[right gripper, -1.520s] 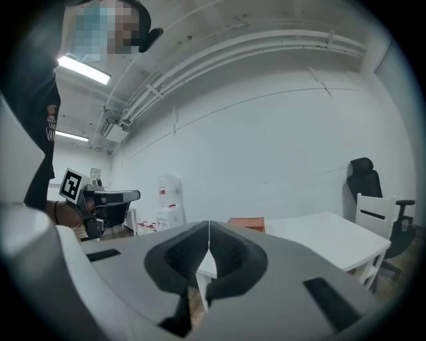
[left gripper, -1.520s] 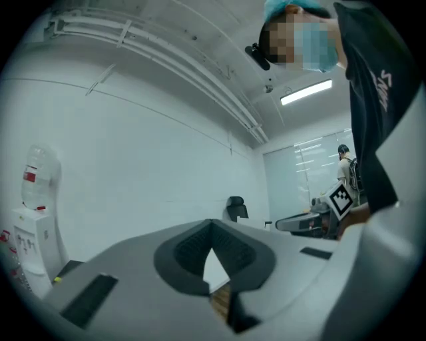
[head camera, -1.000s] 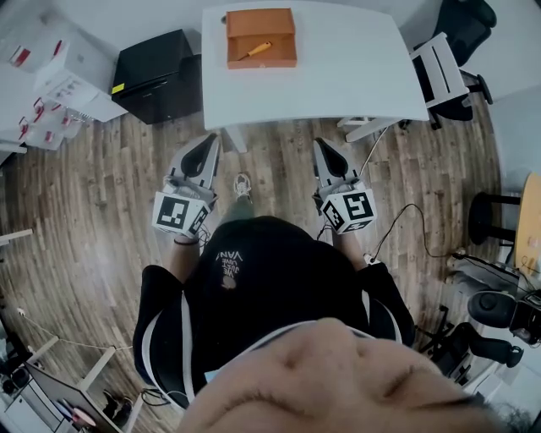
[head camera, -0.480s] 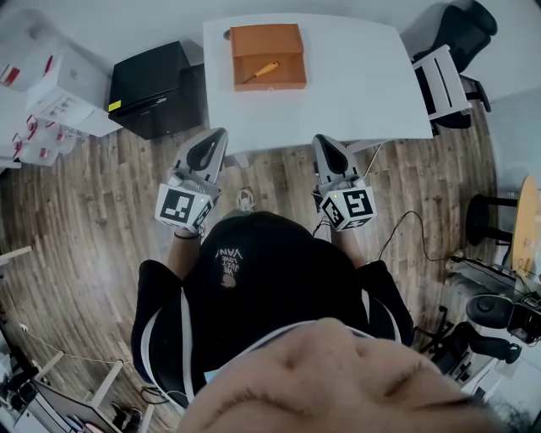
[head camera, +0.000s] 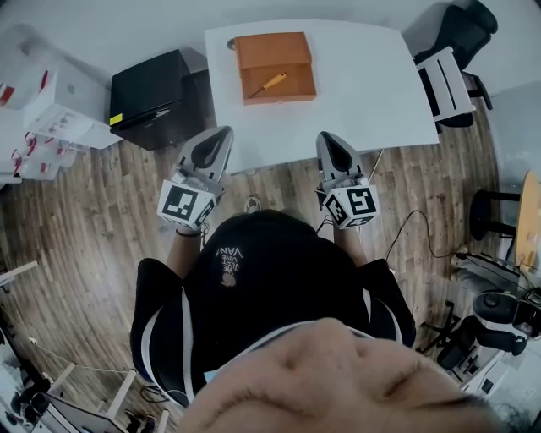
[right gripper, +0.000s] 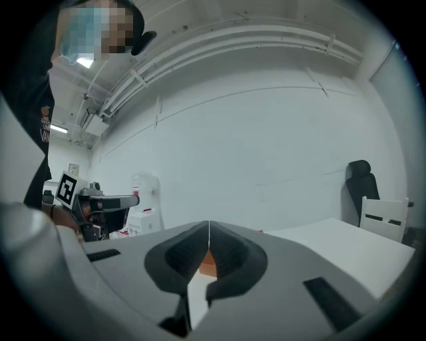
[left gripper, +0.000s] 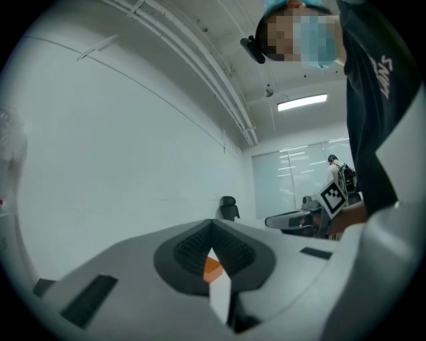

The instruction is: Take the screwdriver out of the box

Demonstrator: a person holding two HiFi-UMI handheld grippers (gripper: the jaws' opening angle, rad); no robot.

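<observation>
An orange open box [head camera: 275,66] lies on the far left part of the white table [head camera: 363,84]. An orange-handled screwdriver [head camera: 269,84] rests inside it, slanted. My left gripper [head camera: 221,135] is shut and empty, its tips at the table's near edge. My right gripper [head camera: 330,138] is also shut and empty, over the near edge further right. Both are well short of the box. In the left gripper view the box [left gripper: 212,268] peeks as an orange patch behind the closed jaws of the left gripper [left gripper: 212,226]. The right gripper view shows the same behind the right gripper [right gripper: 209,226].
A black cabinet [head camera: 152,93] stands left of the table, with white boxes [head camera: 63,106] beyond it. A white chair [head camera: 448,84] and a black office chair [head camera: 469,25] stand at the table's right. Cables [head camera: 406,228] run over the wooden floor.
Both grippers and the person have moved forward toward the table; the tips went from over the floor to the table's near edge. Both stayed shut.
</observation>
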